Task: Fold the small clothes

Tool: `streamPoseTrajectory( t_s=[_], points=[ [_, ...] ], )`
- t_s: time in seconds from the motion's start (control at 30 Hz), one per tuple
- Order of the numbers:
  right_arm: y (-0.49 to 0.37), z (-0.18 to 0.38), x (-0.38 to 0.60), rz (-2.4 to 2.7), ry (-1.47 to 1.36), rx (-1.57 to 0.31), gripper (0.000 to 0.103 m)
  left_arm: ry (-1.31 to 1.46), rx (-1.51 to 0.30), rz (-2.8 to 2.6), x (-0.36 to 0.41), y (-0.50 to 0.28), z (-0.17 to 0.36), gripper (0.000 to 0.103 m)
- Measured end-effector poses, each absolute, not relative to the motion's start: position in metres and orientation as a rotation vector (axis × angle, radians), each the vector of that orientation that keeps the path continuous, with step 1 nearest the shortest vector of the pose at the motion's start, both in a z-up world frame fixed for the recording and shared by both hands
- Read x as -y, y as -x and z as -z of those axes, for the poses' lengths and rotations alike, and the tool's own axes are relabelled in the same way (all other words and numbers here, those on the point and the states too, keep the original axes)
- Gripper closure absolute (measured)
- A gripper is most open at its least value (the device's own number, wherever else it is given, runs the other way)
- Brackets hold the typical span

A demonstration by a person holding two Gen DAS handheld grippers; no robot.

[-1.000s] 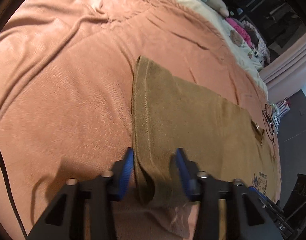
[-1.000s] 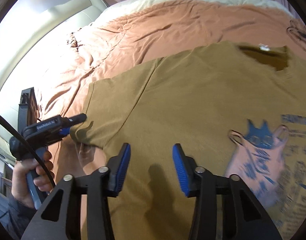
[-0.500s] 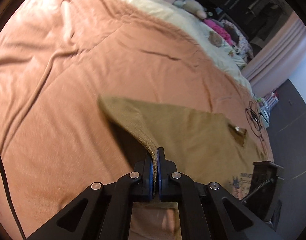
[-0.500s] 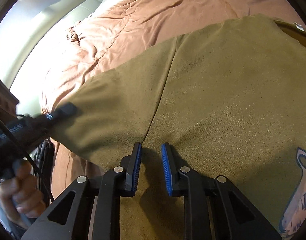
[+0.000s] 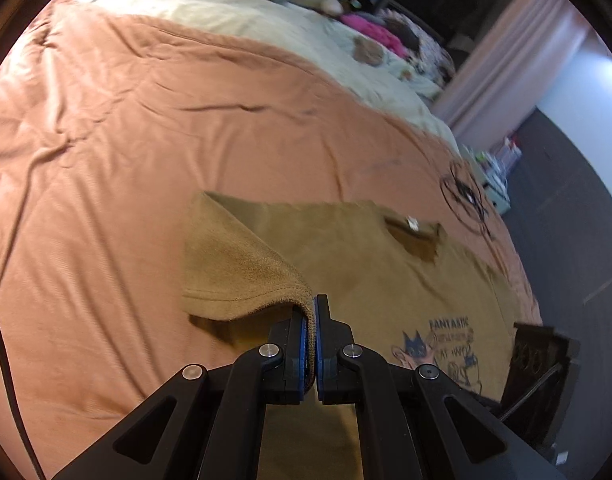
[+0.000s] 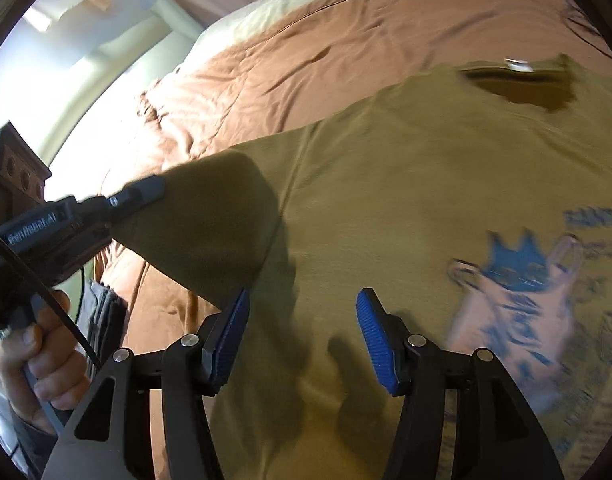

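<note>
On the rumpled salmon-pink quilted bedspread [image 5: 154, 152] lay an olive-brown cotton T-shirt [image 5: 370, 276], spread front-side up with its neck opening [image 5: 416, 238] toward the far edge and a blue and pink cartoon print [image 6: 518, 280] on its chest. The left gripper [image 5: 315, 320], black with blue ribbed pads, had its jaws pressed together on the hemmed edge of the shirt's sleeve [image 5: 234, 268], which was lifted off the bedspread and draped up from the shoulder into the pinch. From the right wrist view the same sleeve [image 6: 210, 232] stood raised in a dark tent shape, hanging from the tip of the left gripper [image 6: 146, 192], whose handle was gripped by a person's left hand [image 6: 46, 364] at the lower left edge. The right gripper [image 6: 302, 332] hovered just above the shirt's body near the sleeve seam; its jaws stood apart and were opening, with only flat fabric lying below them and nothing pinched between the pads. A cream-coloured blanket [image 5: 266, 28] covered the far end of the bed, with bright pink clothing [image 5: 374, 34] heaped beyond it. A thin black cable [image 5: 466, 196] lay tangled on the bedspread past the shirt's neck.
</note>
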State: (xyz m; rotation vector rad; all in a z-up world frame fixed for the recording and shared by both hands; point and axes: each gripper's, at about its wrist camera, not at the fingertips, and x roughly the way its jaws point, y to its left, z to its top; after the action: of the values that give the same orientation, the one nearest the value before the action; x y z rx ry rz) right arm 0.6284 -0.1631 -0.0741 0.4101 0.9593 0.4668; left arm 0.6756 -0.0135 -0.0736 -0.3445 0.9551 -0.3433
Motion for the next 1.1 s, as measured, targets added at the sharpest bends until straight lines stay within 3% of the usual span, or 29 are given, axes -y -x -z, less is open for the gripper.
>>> streamPoseTrajectory(
  t_s=[0.27,0.33,0.37,0.4,0.47,0.7,1.1],
  points=[
    [-0.604,0.075,0.198,-0.408,-0.461,-0.97,0.049,0.339,-1.055,0.481,0.063,-0.666,0.095,0.098],
    [-0.601,0.075,0.201,-0.392,-0.469,-0.971,0.049,0.349,-1.066,0.493,0.065,-0.663,0.097,0.091],
    [-0.598,0.069,0.202,-0.389,-0.474,-0.972,0.048,0.358,-1.063,0.488,0.063,-0.661,0.096,0.083],
    [-0.596,0.068,0.201,-0.385,-0.474,-0.976,0.045,0.365,-1.054,0.48,0.059,-0.658,0.094,0.072],
    [-0.592,0.066,0.199,-0.388,-0.458,-0.978,0.035,0.363,-1.028,0.437,0.048,-0.653,0.089,0.062],
    [-0.607,0.064,0.18,-0.386,-0.377,-0.981,0.035,0.338,-1.044,0.306,0.013,-0.646,0.096,0.062],
    [-0.658,0.077,0.094,-0.362,0.052,-1.052,0.035,0.356,-1.124,0.179,-0.032,-0.641,0.141,0.062]
  ],
)
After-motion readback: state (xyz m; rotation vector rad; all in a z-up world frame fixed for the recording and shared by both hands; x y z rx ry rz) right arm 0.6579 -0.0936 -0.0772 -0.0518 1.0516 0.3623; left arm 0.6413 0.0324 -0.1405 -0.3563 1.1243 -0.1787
